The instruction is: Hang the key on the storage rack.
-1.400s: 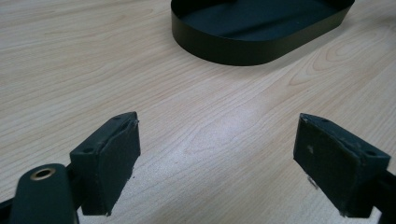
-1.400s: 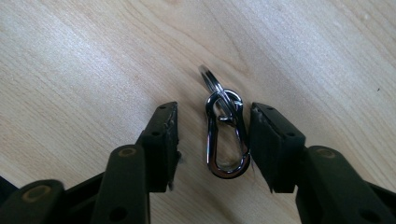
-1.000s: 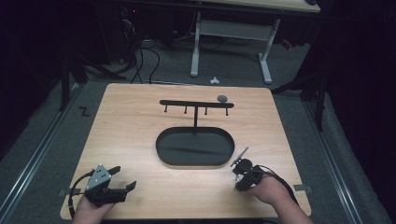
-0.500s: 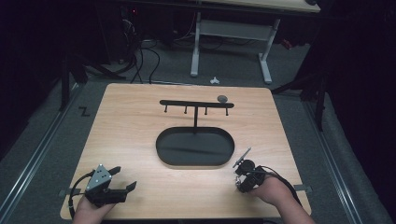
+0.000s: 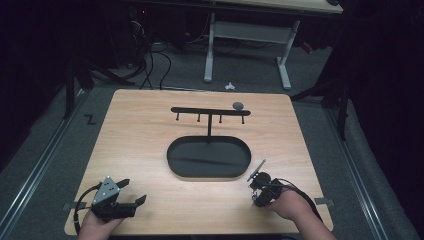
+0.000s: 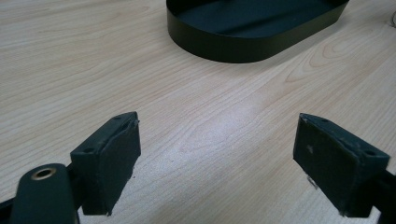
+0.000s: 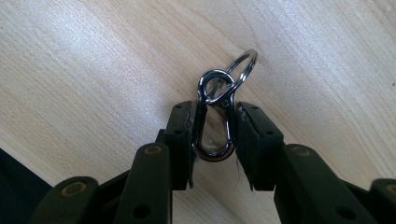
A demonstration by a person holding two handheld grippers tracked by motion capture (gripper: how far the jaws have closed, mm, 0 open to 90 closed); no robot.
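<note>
Carabiner (image 7: 214,122) clamped between the two black pads of the right gripper (image 7: 214,140), pinched across its long sides, jaws just drawn in onto it. Silver, oval, lying just over the pale wooden table (image 7: 84,70); threaded through its far end, a thin key ring (image 7: 246,63) resting against the wood. Cannot tell whether the clip itself touches the tabletop.

Seen from above: right gripper (image 5: 256,181) at the near right of the table (image 5: 140,130), a hand (image 5: 290,205) behind it, cable looping beside the wrist — tips pointing toward the far left, just short of the tray's near right curve. Clip too small to make out from up there.

Left gripper (image 5: 131,195) at the near left corner, held in the other hand (image 5: 97,225), grey three-cornered plate on top. Jaws spread wide in its own view, left gripper (image 6: 217,154) with nothing but bare wood between the pads, hovering low over the table (image 6: 70,70).

Centre of the table: black oval tray (image 5: 209,159), shallow-walled, its near rim also visible as black oval tray (image 6: 243,44) ahead of the left jaws. Rising from the tray's far edge — a black T-shaped rack (image 5: 210,112) with four short pegs under its crossbar. Small grey lump (image 5: 238,105) sitting at the bar's right end.
</note>
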